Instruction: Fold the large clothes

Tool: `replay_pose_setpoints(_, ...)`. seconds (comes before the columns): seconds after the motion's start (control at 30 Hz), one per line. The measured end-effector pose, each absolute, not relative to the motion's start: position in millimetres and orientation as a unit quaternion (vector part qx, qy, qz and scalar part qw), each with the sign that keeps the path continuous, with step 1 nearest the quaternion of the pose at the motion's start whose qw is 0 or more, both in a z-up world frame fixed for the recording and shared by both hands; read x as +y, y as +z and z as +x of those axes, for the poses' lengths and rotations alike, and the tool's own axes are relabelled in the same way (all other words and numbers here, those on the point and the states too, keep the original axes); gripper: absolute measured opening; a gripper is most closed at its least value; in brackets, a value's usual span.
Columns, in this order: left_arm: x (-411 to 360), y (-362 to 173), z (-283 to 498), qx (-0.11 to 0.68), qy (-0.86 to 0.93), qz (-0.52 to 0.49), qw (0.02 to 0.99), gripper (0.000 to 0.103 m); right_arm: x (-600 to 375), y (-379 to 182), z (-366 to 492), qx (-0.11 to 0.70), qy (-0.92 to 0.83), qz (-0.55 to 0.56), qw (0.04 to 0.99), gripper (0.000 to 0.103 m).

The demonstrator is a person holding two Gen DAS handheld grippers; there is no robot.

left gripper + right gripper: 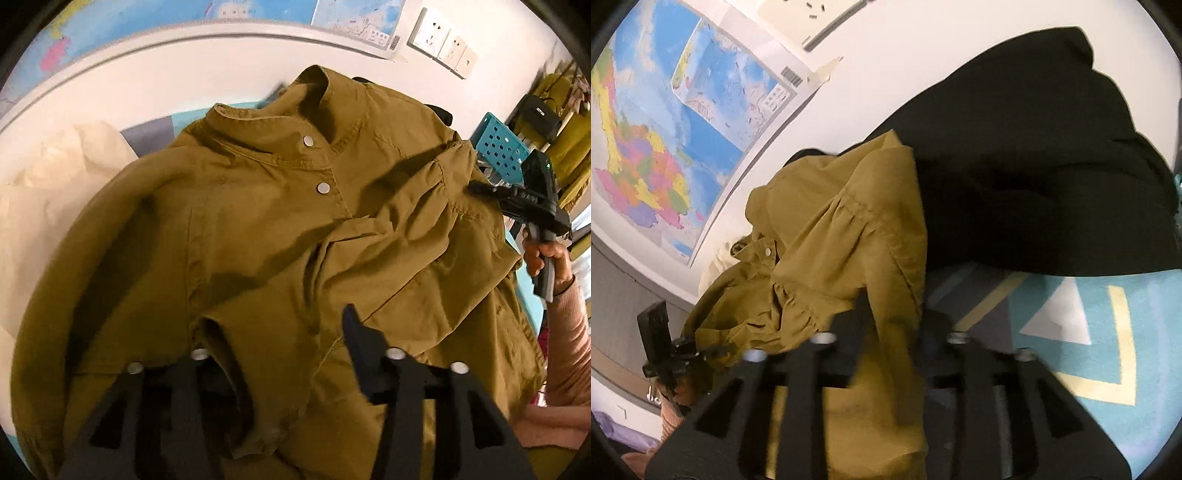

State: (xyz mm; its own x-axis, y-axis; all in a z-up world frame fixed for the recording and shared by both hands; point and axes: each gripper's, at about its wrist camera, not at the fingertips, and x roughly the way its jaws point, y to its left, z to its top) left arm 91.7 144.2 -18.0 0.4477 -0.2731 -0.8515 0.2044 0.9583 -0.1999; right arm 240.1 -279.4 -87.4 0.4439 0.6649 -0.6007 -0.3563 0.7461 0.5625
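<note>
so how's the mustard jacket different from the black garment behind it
The mustard jacket is olive-yellow with silver snaps; the black garment is plain black with no fastenings visible. The jacket lies spread with its fabric between both grippers' fingers; the black garment sits heaped by the wall, untouched. Both rest on the patterned blue mat.

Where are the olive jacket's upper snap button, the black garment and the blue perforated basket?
upper snap button (307,140): left wrist view, its metal face.
black garment (1034,166): right wrist view, middle of the heap.
blue perforated basket (500,147): left wrist view, its holed side.
</note>
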Motion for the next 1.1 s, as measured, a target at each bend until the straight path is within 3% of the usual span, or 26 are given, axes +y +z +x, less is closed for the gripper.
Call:
replay_pose_setpoints(0.03, 144.2, -16.9, 89.2, 0.508, -0.147, -0.034, 0.848, 0.069, -282.2, -83.4, 235.9, 0.421, 0.303, 0.171, 0.838, 0.047)
replay_pose_setpoints(0.07, 145.1, -17.3, 84.1, 0.507, -0.157, -0.034, 0.847, 0.074, -284.8, -76.1, 230.1, 0.408, 0.290, 0.159, 0.851, 0.048)
replay_pose_setpoints(0.13, 142.4, -20.6, 81.3, 0.507, -0.157, -0.018, 0.847, 0.073, -285.3, -59.9, 216.8, 0.373, 0.270, 0.134, 0.877, 0.053)
replay_pose_setpoints(0.2, 139.2, -25.8, 83.6, 0.515, -0.144, -0.003, 0.845, 0.053, -276.7, -41.4, 199.6, 0.337, 0.284, 0.095, 0.893, 0.053)
replay_pose_setpoints(0.27, 138.0, -33.4, 92.9, 0.529, -0.125, -0.004, 0.839, 0.020, -253.3, -34.5, 190.6, 0.326, 0.319, 0.055, 0.888, 0.054)
replay_pose_setpoints(0.33, 140.7, -36.0, 103.8, 0.530, -0.113, -0.014, 0.841, 0.009, -214.3, -34.5, 183.0, 0.322, 0.354, -0.008, 0.878, 0.053)
replay_pose_setpoints(0.47, 148.6, -23.8, 110.0, 0.487, -0.090, -0.019, 0.869, 0.006, -154.2, -57.4, 193.1, 0.337, 0.384, -0.065, 0.857, 0.051)
replay_pose_setpoints(0.53, 152.7, -28.0, 111.5, 0.498, -0.078, -0.022, 0.863, 0.011, -136.1, -73.2, 204.2, 0.356, 0.376, -0.087, 0.851, 0.050)
replay_pose_setpoints(0.57, 153.1, -30.9, 111.0, 0.510, -0.066, -0.014, 0.857, 0.023, -126.0, -81.9, 211.3, 0.372, 0.369, -0.093, 0.847, 0.050)
replay_pose_setpoints(0.67, 158.9, -23.0, 97.3, 0.512, -0.067, -0.027, 0.856, 0.043, -120.8, -98.5, 228.1, 0.393, 0.336, -0.100, 0.850, 0.038)
replay_pose_setpoints(0.73, 166.3, -1.8, 72.6, 0.481, -0.072, -0.029, 0.873, 0.060, -128.6, -97.8, 230.9, 0.401, 0.331, -0.080, 0.850, 0.038)
replay_pose_setpoints(0.9, 200.8, 40.0, 3.1, 0.410, -0.032, -0.017, 0.911, 0.065, -140.9, -73.2, 204.7, 0.384, 0.354, -0.061, 0.851, 0.047)
replay_pose_setpoints(1.1, 212.0, 18.1, -40.3, 0.438, 0.026, 0.025, 0.898, 0.066, -109.8, -44.0, 140.7, 0.349, 0.489, -0.063, 0.797, 0.056)
